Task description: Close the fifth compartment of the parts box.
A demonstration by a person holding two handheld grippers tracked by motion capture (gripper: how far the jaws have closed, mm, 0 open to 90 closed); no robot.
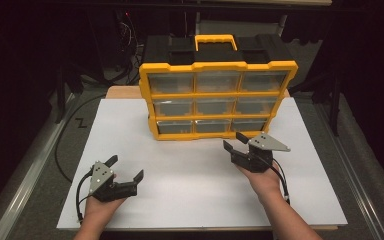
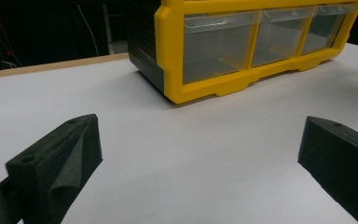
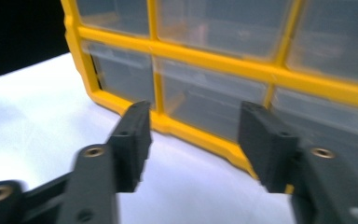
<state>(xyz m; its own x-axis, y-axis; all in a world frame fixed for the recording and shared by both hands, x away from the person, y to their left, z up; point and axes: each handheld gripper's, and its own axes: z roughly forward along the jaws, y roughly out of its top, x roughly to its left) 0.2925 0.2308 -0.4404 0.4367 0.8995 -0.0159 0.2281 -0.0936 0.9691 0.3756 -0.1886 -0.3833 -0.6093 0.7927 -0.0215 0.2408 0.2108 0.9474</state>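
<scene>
A yellow-framed organizer (image 1: 217, 100) with three rows of clear drawers stands upright at the back of the white board (image 1: 180, 200); its yellow carry handle (image 1: 216, 40) is on top. My right gripper (image 1: 233, 140) hovers just in front of the bottom row near the right-hand drawers, open, with nothing between its jaws. In the right gripper view the gripper (image 3: 193, 135) points at the lower clear drawers (image 3: 205, 100). My left gripper (image 1: 126, 167) rests low at the board's front left, open wide and empty. In the left gripper view the gripper (image 2: 191, 144) faces the organizer's bottom left corner (image 2: 172, 88).
The white board lies on a wooden table (image 1: 122, 91) whose edge shows behind the organizer. A black cable (image 1: 65, 150) loops on the floor to the left. A metal rail (image 1: 25, 180) runs along the left side. Dark equipment stands behind the table.
</scene>
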